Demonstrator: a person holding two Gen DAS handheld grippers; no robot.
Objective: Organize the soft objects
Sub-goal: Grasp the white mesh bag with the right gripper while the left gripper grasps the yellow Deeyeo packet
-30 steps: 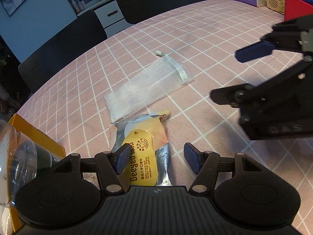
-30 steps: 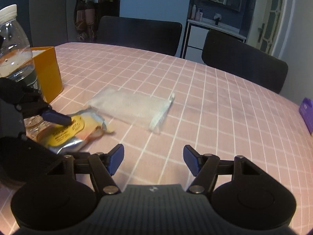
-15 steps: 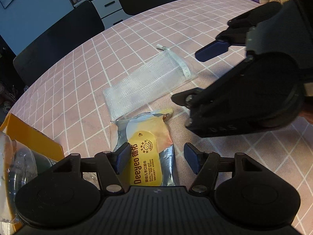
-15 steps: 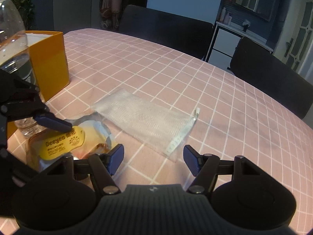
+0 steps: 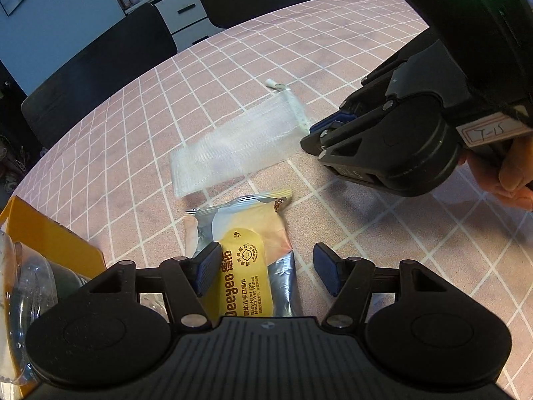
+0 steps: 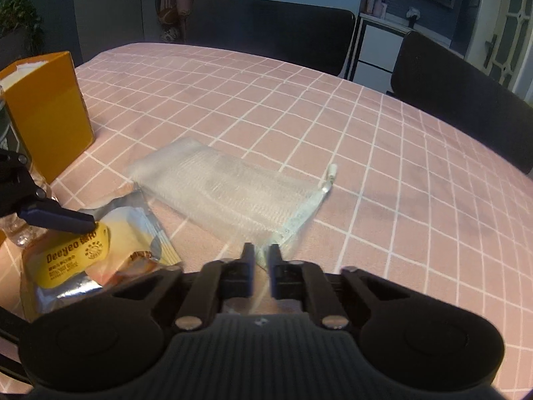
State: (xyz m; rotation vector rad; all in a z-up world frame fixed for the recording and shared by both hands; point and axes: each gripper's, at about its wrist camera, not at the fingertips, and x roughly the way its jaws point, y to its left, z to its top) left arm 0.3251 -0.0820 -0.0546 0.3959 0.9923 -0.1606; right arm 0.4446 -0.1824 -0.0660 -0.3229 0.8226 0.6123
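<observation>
A white mesh drawstring bag (image 6: 233, 193) lies flat on the pink checked tablecloth (image 6: 399, 166). My right gripper (image 6: 261, 256) is shut on the bag's near hem, beside the drawstring end. In the left wrist view the same bag (image 5: 233, 143) lies ahead, and the right gripper (image 5: 319, 130) pinches its right end. A silver and yellow wet wipes pack (image 5: 246, 233) lies just below the bag. My left gripper (image 5: 266, 268) hangs open over that pack, one finger on each side and neither touching it. The right wrist view shows the wipes pack (image 6: 100, 250) at lower left.
A yellow box (image 6: 46, 113) stands at the left, with a clear plastic bottle (image 5: 20, 300) beside it. Two dark chairs (image 6: 266, 30) (image 6: 466, 106) line the table's far edge. A person's hand (image 5: 513, 173) holds the right gripper.
The right gripper came down and forward to the mesh bag's drawstring end and shut on its hem. The left gripper stayed open over the wipes pack.
</observation>
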